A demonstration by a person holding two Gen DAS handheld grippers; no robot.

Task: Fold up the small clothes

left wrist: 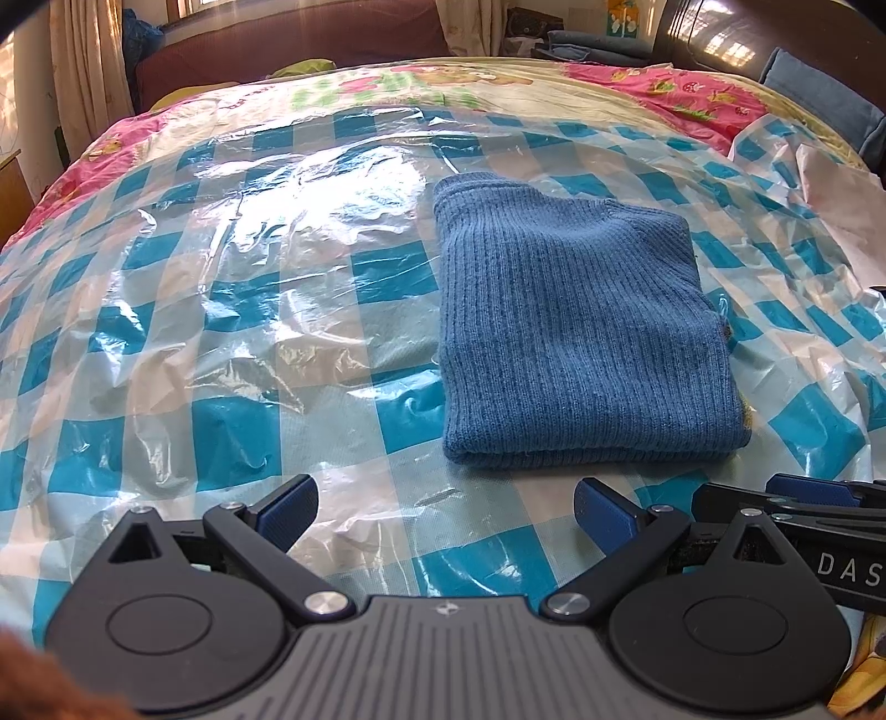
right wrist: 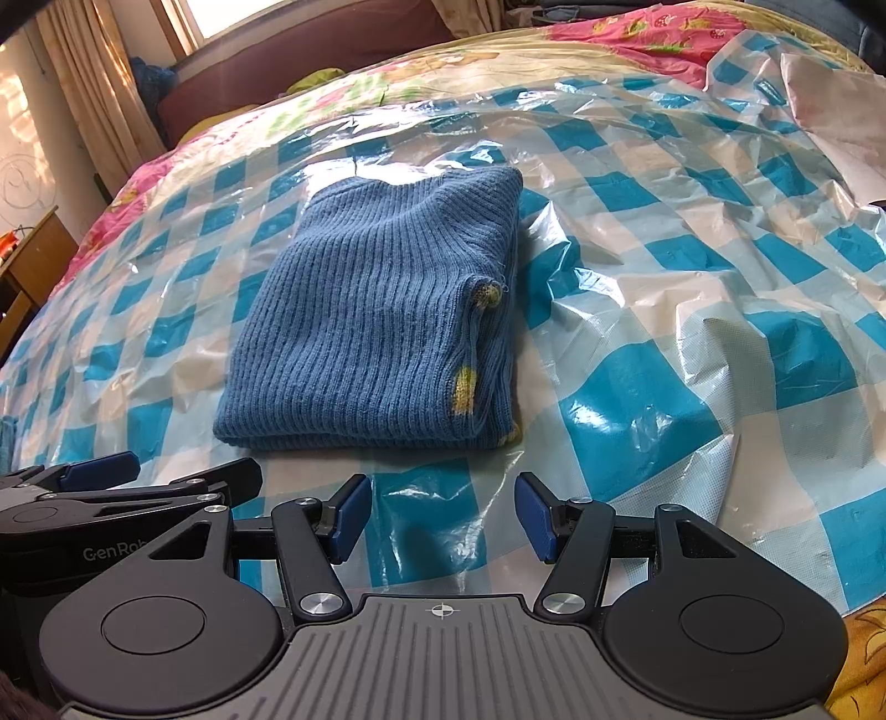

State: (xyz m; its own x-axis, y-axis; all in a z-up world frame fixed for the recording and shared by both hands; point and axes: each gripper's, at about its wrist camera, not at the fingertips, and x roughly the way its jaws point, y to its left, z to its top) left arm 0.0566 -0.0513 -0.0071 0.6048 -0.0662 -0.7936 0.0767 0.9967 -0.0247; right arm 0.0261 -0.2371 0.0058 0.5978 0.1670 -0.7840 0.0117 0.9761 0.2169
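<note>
A blue ribbed knit garment (left wrist: 576,332) lies folded into a thick rectangle on the blue and white checked plastic sheet (left wrist: 249,288). It also shows in the right wrist view (right wrist: 376,321), with yellow trim at its right edge. My left gripper (left wrist: 446,518) is open and empty, just short of the garment's near edge. My right gripper (right wrist: 443,518) is open and empty, also just short of the near edge. The two grippers are side by side: the right gripper shows at the left wrist view's right edge (left wrist: 803,498), the left gripper at the right wrist view's left edge (right wrist: 111,476).
The plastic sheet (right wrist: 692,343) covers a bed with a pink and yellow patterned quilt (left wrist: 664,94). The sheet is crumpled and turned up at the far right (right wrist: 819,99). A dark headboard (left wrist: 288,44), curtains (left wrist: 88,66) and a wooden desk (right wrist: 27,260) stand beyond the bed.
</note>
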